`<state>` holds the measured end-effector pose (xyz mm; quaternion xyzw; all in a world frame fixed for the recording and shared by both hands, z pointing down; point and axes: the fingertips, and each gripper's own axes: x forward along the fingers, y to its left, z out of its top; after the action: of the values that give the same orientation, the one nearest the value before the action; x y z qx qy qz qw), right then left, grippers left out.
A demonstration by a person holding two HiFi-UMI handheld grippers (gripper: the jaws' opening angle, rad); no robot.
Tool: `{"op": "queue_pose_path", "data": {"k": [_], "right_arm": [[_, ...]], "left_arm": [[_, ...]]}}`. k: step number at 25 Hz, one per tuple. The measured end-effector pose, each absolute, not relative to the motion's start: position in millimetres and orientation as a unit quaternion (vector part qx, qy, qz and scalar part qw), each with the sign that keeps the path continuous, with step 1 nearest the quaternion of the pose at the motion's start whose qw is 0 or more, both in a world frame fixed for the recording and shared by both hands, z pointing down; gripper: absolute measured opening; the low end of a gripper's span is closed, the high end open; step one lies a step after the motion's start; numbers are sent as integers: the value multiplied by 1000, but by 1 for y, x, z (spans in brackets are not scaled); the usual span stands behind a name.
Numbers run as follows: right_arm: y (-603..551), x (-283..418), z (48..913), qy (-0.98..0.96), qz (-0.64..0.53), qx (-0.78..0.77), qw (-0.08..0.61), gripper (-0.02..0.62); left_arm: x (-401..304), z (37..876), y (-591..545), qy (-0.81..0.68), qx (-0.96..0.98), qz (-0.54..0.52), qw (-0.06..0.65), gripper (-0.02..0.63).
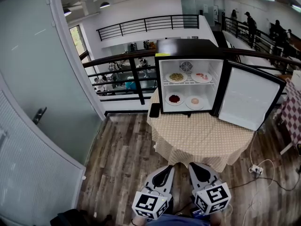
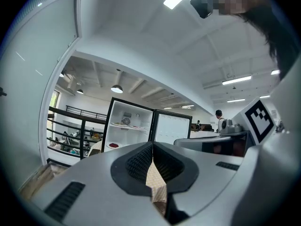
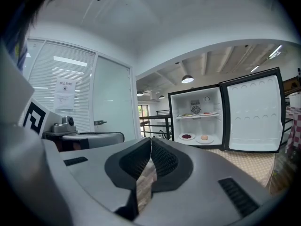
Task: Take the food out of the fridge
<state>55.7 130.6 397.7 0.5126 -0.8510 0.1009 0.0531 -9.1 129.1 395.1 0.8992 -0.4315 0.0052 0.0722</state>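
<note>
A black mini fridge [image 1: 187, 46] stands on a round table [image 1: 202, 135] with a beige checked cloth, its door [image 1: 248, 98] swung open to the right. Inside, the upper shelf holds a plate of yellowish food [image 1: 176, 77] and a plate of red food [image 1: 201, 77]. The fridge floor holds a plate of dark red food [image 1: 174, 99] and a plate with a pinkish piece [image 1: 194, 101]. My left gripper [image 1: 165, 168] and right gripper [image 1: 194, 165] hang side by side short of the table, both shut and empty. The fridge [image 2: 127, 126] also shows beyond the left gripper [image 2: 153, 146], and the fridge [image 3: 197, 121] beyond the right gripper [image 3: 150, 141].
A frosted glass wall and door [image 1: 33, 102] stands at the left. A black railing [image 1: 122, 74] runs behind the table. A power strip with cables [image 1: 256, 168] lies on the wooden floor at the right, near a red checked table [image 1: 294, 112]. People stand far off.
</note>
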Motion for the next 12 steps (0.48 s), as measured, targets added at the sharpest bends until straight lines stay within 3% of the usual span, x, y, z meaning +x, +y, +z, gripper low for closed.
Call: {"op": "queue_pose_path", "data": {"k": [12], "right_arm": [[15,52,402,-849,123,512,48,18]], "left_arm": [[-7,389,3,-414,907,4,77,18]]}}
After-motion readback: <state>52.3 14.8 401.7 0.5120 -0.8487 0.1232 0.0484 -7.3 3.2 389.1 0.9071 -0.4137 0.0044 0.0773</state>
